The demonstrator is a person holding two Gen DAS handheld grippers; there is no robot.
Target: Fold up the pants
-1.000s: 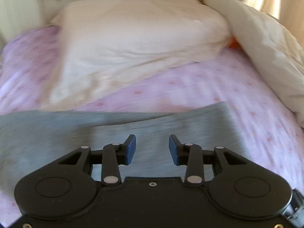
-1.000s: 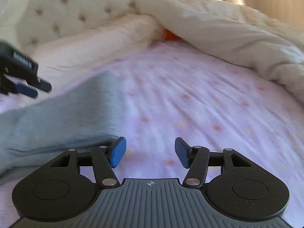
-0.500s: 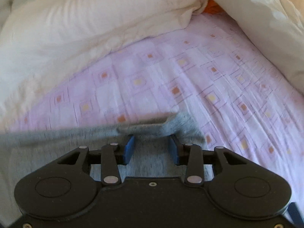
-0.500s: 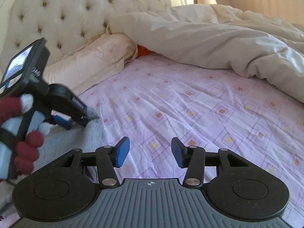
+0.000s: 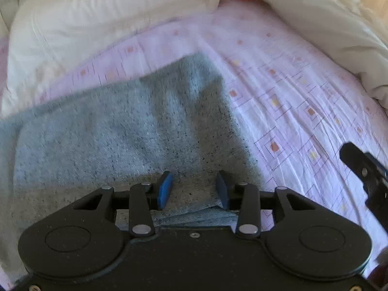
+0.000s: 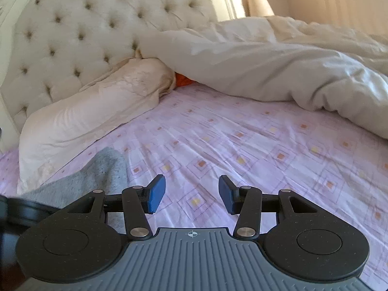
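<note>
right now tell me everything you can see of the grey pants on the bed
The heather-grey knit pants lie flat on the pink square-patterned bedsheet, folded into layers whose stacked edges show near the left hand-held gripper. The fabric looks soft and speckled. That gripper's blue pads are apart over the near edge, and contact is unclear. The far edge reaches toward the cream pillow. The right hand-held gripper is open over bare sheet beside them.
</note>
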